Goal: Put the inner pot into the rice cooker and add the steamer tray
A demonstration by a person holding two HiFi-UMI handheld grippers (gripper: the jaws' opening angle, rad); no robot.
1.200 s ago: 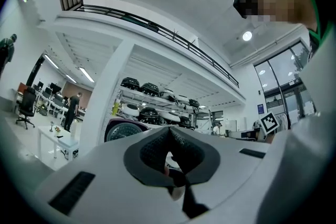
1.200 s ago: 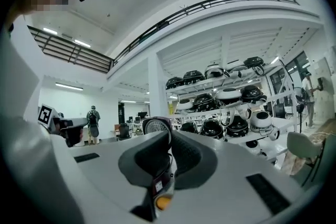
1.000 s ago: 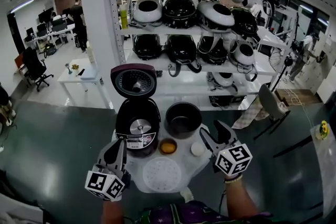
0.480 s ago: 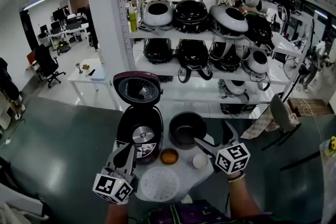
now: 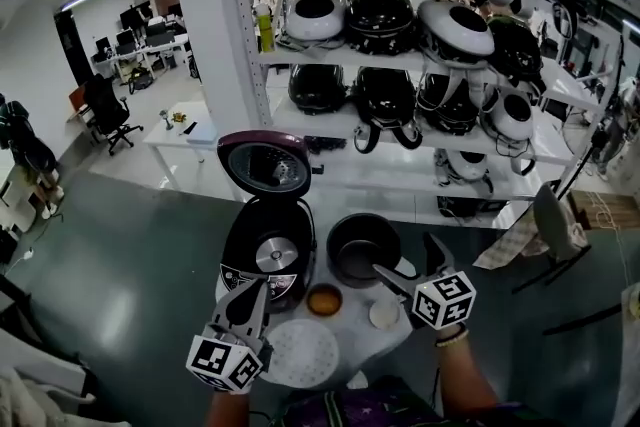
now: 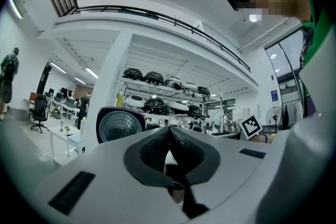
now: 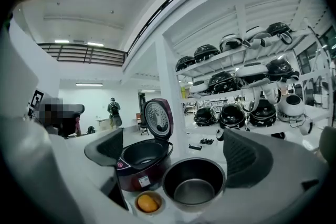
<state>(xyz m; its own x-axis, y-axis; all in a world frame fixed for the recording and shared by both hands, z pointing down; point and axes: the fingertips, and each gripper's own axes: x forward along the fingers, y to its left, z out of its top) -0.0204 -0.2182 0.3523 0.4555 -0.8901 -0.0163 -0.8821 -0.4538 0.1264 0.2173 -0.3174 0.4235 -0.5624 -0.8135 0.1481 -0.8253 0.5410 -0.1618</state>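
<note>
The dark red rice cooker (image 5: 266, 255) (image 7: 142, 161) stands on a small white table (image 5: 395, 340) with its lid up. To its right sits the black inner pot (image 5: 363, 248) (image 7: 194, 184), empty. The white round steamer tray (image 5: 305, 351) lies at the table's near edge. My right gripper (image 5: 410, 260) (image 7: 181, 157) is wide open just in front of the pot, its jaws level with the pot's rim, nothing between them. My left gripper (image 5: 252, 297) (image 6: 169, 144) is shut on nothing, hovering at the cooker's front left.
A small bowl with an orange thing (image 5: 324, 300) (image 7: 147, 202) and a small white cup (image 5: 383, 314) sit on the table between cooker and tray. Behind stands a white shelf rack (image 5: 400, 65) full of rice cookers. Dark floor surrounds the table.
My right gripper's jaws have spread wide and it has moved forward and down to the inner pot. My left gripper has moved forward toward the cooker, staying shut.
</note>
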